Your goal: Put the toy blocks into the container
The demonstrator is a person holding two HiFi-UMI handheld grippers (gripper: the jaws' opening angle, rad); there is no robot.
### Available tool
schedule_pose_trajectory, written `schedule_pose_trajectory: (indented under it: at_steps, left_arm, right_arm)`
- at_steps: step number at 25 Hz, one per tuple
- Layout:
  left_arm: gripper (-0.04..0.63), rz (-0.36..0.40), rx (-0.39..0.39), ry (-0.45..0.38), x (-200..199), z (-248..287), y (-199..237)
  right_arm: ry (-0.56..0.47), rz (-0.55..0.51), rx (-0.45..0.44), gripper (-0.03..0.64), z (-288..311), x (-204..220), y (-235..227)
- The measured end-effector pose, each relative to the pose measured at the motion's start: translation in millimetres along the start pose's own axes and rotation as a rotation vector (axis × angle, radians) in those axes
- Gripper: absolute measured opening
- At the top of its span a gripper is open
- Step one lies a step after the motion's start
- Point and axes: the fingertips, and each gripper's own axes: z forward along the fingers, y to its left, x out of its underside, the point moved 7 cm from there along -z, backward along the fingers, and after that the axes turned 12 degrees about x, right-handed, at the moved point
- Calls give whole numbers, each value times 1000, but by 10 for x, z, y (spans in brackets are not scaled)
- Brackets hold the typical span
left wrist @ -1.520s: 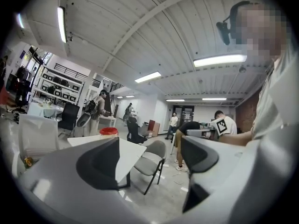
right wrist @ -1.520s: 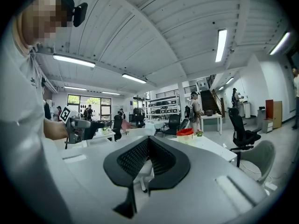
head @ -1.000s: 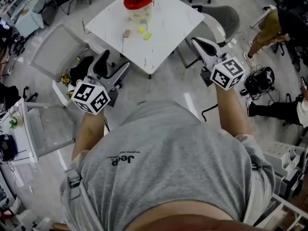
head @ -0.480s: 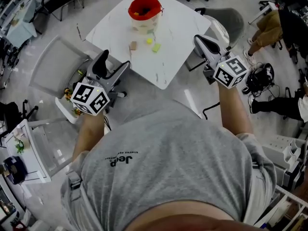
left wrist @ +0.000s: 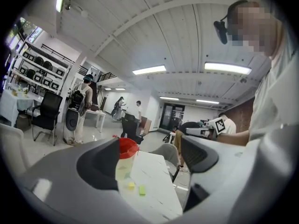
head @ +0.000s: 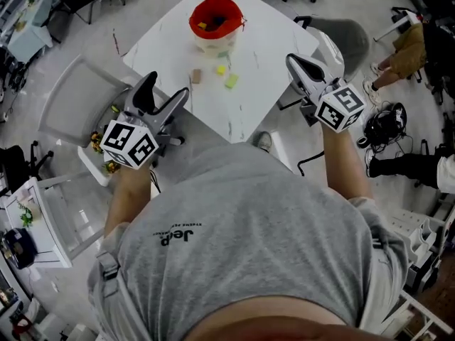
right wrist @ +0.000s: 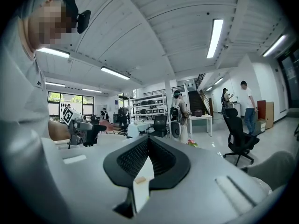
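Note:
A container (head: 215, 21) with a red rim stands at the far side of the white table (head: 259, 45), with some blocks inside it. Three loose blocks lie on the table in front of it: a tan block (head: 195, 76), a yellow block (head: 221, 69) and a green block (head: 232, 81). My left gripper (head: 168, 85) hovers open at the table's near left edge, holding nothing. My right gripper (head: 291, 60) is shut and empty, off the table's right edge. The left gripper view shows the container (left wrist: 125, 158), the yellow block (left wrist: 131, 185) and the green block (left wrist: 142, 191) between the open jaws.
A grey chair (head: 75, 101) stands left of the table and another chair (head: 341, 38) at its right. A foot (head: 264, 142) shows on the floor below the table's near corner. People and office chairs fill the far room.
The table has come closer and lower in the head view, its near corner now close to the person's body. Both grippers keep their pose: left open, right shut.

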Motion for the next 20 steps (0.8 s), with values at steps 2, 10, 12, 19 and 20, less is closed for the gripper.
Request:
schedule_pose_trajectory:
  at_steps: [2,10,12,19,20]
  left_arm:
    - [437,4,-23,5,9,176,47]
    - [437,-36,-199,-36,-37,948,72]
    - [439,-35,-242,-21,-43,1095,56]
    - [437,-65,-300,44,79,1264,241]
    - [439,-71,-296,47,99,1252,326]
  right_arm:
    - [-5,2,-32,3,142,31,-215]
    - [-9,62,-210,3,782,156,-1273]
    - [-12,64,-253,3,915,196,-1461]
    - [-26,82,-285,3,1228,301,-1672]
    - [-28,83,-274,3,1263,308,-1660]
